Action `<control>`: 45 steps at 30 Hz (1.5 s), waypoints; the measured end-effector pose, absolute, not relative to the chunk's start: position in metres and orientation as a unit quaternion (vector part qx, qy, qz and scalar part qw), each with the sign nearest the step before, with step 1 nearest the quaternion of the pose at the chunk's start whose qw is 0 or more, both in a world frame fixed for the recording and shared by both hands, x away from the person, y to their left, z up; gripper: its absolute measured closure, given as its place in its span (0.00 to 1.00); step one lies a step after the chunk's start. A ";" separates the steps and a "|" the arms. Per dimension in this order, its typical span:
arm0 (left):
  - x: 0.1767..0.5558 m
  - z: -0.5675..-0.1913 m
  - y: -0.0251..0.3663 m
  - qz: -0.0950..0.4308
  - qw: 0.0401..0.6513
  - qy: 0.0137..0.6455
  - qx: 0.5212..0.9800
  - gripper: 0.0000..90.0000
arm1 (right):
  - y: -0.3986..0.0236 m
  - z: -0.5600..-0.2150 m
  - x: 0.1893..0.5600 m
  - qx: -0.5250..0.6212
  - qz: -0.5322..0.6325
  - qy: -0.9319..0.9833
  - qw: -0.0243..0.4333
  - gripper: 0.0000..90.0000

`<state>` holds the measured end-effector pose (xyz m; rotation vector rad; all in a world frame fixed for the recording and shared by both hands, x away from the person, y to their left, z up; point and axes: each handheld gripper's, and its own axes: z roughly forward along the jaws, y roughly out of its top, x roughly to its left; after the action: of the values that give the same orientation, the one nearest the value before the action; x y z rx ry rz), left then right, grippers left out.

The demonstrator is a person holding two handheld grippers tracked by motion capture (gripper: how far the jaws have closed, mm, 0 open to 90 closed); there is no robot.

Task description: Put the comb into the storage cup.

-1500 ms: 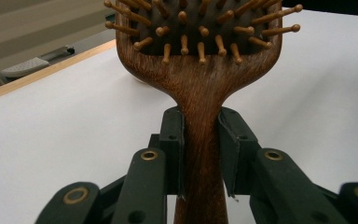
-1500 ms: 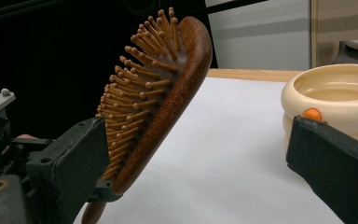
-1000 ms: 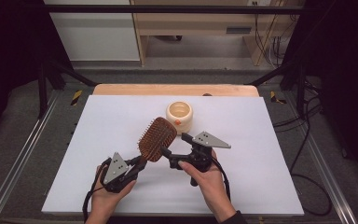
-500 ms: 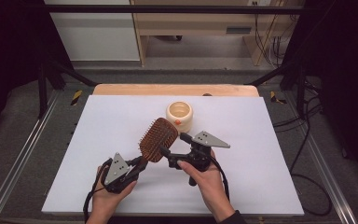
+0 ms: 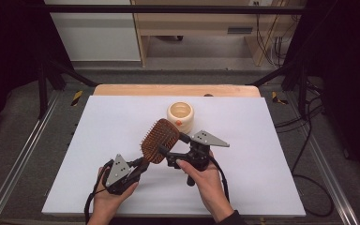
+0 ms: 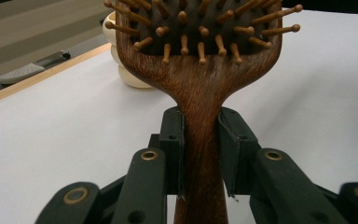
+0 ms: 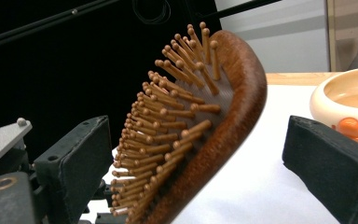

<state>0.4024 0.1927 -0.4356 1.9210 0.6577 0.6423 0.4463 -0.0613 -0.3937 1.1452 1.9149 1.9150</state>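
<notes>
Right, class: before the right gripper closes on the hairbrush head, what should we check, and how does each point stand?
1. Left gripper clamps the hairbrush handle: ok.
2. Brush head sits between the right gripper pads: ok.
3. Right jaws have just been closing, pads not yet pressing: ok.
4. Bristles face the left-hand pad in the right gripper view, may be squashed: not ok.
5. Cream bowl clear of the brush: ok.
6. Brush lifted off the white table: ok.

Left gripper (image 5: 136, 168) clamped (right gripper (image 5: 177, 146) agape)
</notes>
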 end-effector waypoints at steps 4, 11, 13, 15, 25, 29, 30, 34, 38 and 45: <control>0.401 -0.436 0.191 0.265 0.486 0.266 0.789 0.81 | -0.060 -0.393 0.448 0.388 0.650 0.646 0.092 0.13; 0.401 -0.436 0.189 0.266 0.486 0.262 0.790 0.81 | -0.058 -0.394 0.454 0.399 0.662 0.631 0.062 0.23; 0.401 -0.436 0.189 0.265 0.487 0.262 0.790 0.81 | -0.057 -0.395 0.455 0.403 0.667 0.624 0.051 0.27; 0.401 -0.436 0.189 0.266 0.487 0.261 0.790 0.80 | -0.057 -0.395 0.457 0.406 0.672 0.618 0.038 0.31; 0.402 -0.436 0.194 0.264 0.492 0.263 0.787 0.81 | -0.053 -0.395 0.462 0.410 0.695 0.590 -0.005 0.50; 0.403 -0.436 0.196 0.261 0.496 0.270 0.783 0.81 | -0.050 -0.394 0.463 0.414 0.700 0.581 -0.015 0.55; 0.404 -0.437 0.197 0.259 0.497 0.271 0.783 0.81 | -0.049 -0.393 0.463 0.413 0.700 0.582 -0.016 0.55; 0.405 -0.436 0.200 0.251 0.506 0.278 0.777 0.81 | -0.043 -0.387 0.463 0.408 0.694 0.593 -0.007 0.57; 0.407 -0.437 0.203 0.246 0.514 0.285 0.771 0.80 | -0.037 -0.381 0.464 0.402 0.690 0.602 0.002 0.57; 0.409 -0.438 0.207 0.241 0.529 0.300 0.756 0.78 | -0.032 -0.375 0.466 0.399 0.687 0.608 0.007 0.58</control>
<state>0.4095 0.2067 -0.4377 1.8056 0.7159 0.5751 0.4657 -0.0320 -0.3751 1.2487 1.9006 2.1473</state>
